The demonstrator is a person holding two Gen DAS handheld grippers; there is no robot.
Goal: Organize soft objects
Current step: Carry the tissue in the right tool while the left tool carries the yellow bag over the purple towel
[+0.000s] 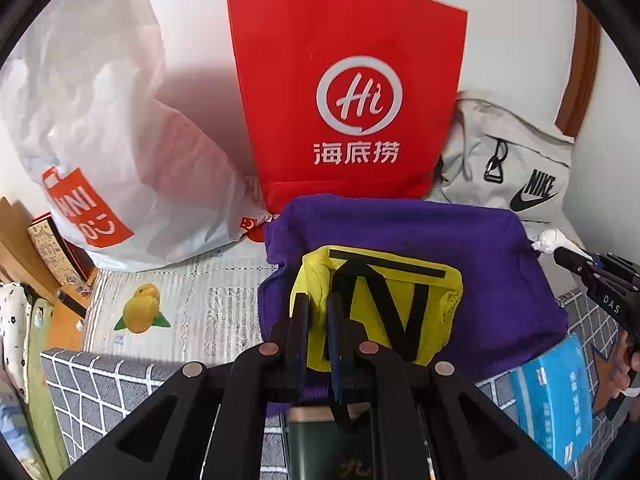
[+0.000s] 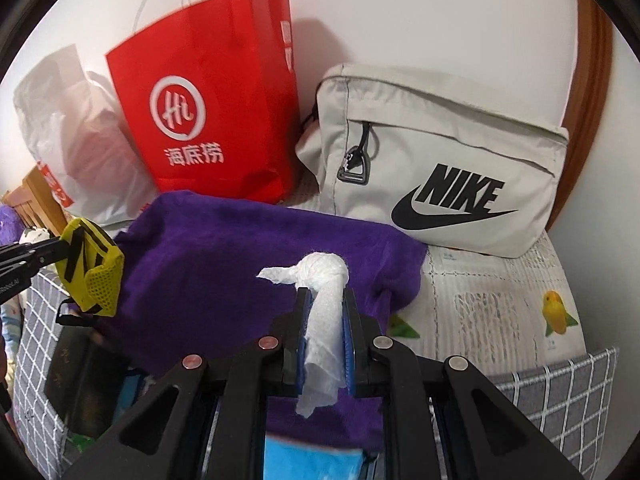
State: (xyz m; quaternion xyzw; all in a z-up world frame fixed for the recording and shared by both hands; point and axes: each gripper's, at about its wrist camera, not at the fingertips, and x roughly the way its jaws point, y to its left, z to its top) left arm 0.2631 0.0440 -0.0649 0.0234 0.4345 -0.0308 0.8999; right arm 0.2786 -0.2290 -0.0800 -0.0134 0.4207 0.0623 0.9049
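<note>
Left gripper (image 1: pixel 318 312) clamping pouch (image 1: pixel 384 300), right gripper (image 2: pixel 324 312) clamping tissue (image 2: pixel 324 280) over towel (image 2: pixel 248 260); tissue perhaps tearing toward bag (image 2: pixel 208 112) at 11 o'clock.

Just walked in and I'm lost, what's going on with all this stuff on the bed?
A person is sorting soft things with two handheld grippers. The left gripper is clamped on a yellow mesh pouch, and the right gripper pinches a twisted white tissue. Both hang above a purple towel, with a red paper bag and grey Nike bag behind.
</note>
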